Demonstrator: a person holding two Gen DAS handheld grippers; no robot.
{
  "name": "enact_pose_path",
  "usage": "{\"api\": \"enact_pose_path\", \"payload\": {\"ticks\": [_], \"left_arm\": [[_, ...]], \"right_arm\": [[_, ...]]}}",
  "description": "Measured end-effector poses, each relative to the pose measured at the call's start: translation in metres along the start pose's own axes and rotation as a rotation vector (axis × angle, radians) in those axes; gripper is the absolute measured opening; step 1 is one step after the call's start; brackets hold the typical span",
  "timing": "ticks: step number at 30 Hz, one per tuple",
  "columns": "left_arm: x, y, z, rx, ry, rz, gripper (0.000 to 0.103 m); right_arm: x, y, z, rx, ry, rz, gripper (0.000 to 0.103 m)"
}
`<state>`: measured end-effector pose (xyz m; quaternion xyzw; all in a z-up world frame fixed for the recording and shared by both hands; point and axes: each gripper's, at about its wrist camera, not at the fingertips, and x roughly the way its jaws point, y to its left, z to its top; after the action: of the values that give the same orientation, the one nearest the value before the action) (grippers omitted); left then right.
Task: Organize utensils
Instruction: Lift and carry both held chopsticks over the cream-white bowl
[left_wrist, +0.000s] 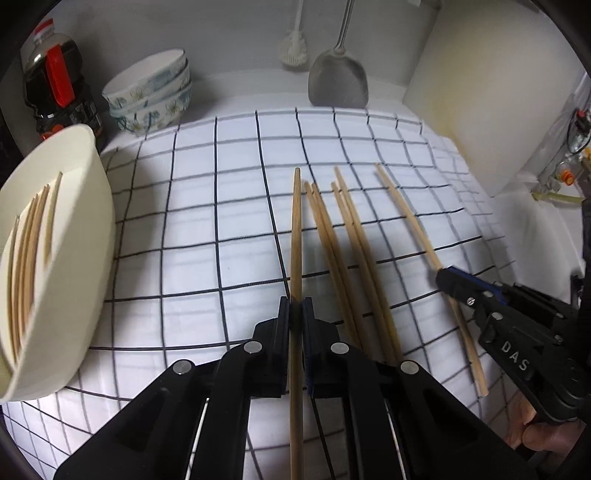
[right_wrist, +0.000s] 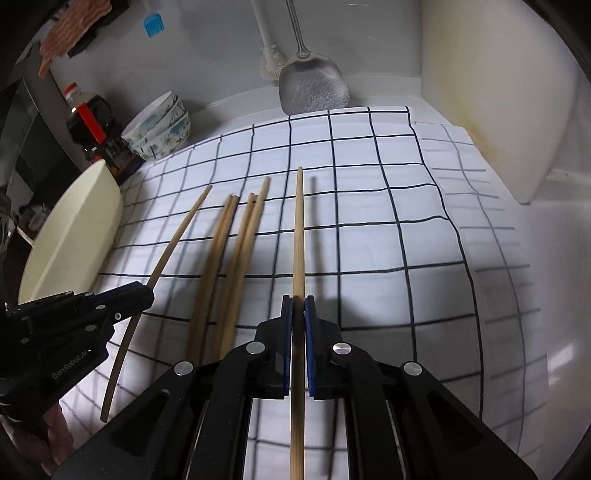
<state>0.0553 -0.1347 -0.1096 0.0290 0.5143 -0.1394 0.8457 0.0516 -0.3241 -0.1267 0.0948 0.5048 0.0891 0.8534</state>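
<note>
My left gripper (left_wrist: 295, 308) is shut on one wooden chopstick (left_wrist: 296, 229) that points away along its fingers, just above the checked cloth (left_wrist: 207, 206). My right gripper (right_wrist: 298, 308) is shut on another chopstick (right_wrist: 298, 229) to the right of the loose ones. Several loose chopsticks (left_wrist: 347, 236) lie side by side on the cloth between the two grippers; they also show in the right wrist view (right_wrist: 229, 251). A cream oval tray (left_wrist: 66, 258) at the left holds several chopsticks (left_wrist: 29, 251). The right gripper shows in the left wrist view (left_wrist: 448, 282), the left gripper in the right wrist view (right_wrist: 144, 295).
Stacked floral bowls (left_wrist: 151, 96) and a dark sauce bottle (left_wrist: 51, 85) stand at the back left. A metal spatula (left_wrist: 338, 83) and a white brush (left_wrist: 293, 48) hang on the back wall. A white board (left_wrist: 487, 96) leans at the right.
</note>
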Motion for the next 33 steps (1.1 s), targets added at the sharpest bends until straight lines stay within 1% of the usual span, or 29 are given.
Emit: {"api": "enact_pose_path", "payload": {"ticks": [3,10,15,18,21,24,33], "left_arm": [[-0.018,0.003,0.004,0.004,-0.018,-0.017,0.007],[-0.065,0.026,0.014,-0.01,-0.091,-0.024,0.007],[-0.1,0.057,0.019,-0.04,-0.152,-0.019,0.007],[-0.113,0.078,0.022,-0.061,-0.177,-0.001,0.007],[-0.127,0.105,0.022,-0.094,-0.205,0.028,0.007],[-0.138,0.137,0.02,-0.135,-0.226,0.072,0.007],[-0.144,0.217,0.01,-0.259,-0.222,0.154,0.007]], "right_arm": [[-0.01,0.007,0.003,0.019,0.002,0.027,0.006],[-0.047,0.044,0.018,-0.028,-0.069,0.044,0.006],[-0.063,0.08,0.032,-0.079,-0.11,0.07,0.006],[-0.068,0.106,0.041,-0.115,-0.132,0.087,0.006],[-0.066,0.133,0.05,-0.145,-0.144,0.12,0.006],[-0.061,0.163,0.056,-0.19,-0.147,0.151,0.006],[-0.032,0.244,0.066,-0.283,-0.103,0.238,0.006]]}}
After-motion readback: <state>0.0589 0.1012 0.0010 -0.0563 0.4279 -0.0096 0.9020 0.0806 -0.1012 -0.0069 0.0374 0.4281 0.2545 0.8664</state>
